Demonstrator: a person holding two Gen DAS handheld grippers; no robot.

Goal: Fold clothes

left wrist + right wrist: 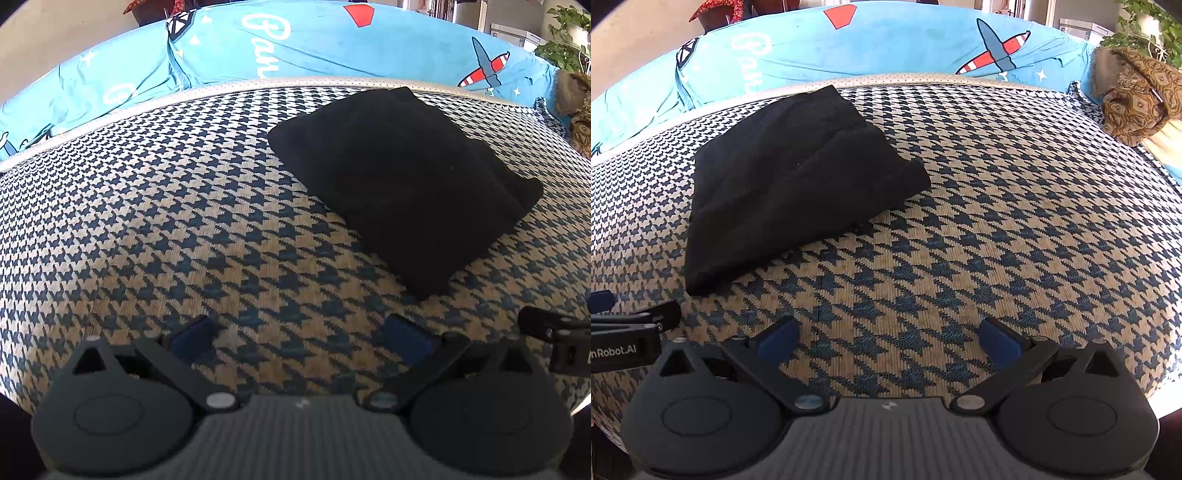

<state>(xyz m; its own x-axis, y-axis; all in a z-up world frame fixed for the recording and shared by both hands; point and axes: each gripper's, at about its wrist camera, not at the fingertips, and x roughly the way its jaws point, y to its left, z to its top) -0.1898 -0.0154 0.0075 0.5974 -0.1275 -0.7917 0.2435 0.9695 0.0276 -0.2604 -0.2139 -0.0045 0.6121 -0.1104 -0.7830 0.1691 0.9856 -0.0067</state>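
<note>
We hold left gripper low, level, jaws apart, empty | right gripper alongside, jaws apart, empty | folded black garment ahead on houndstooth cushion, untouched

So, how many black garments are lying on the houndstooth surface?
1: a folded black cloth garment on the blue-and-cream houndstooth surface, near its far edge. More could lie outside view.

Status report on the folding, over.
Left gripper open, empty. Right gripper open, empty. Black garment lies folded on the houndstooth cushion, clear of both grippers. Nothing in the way.
</note>
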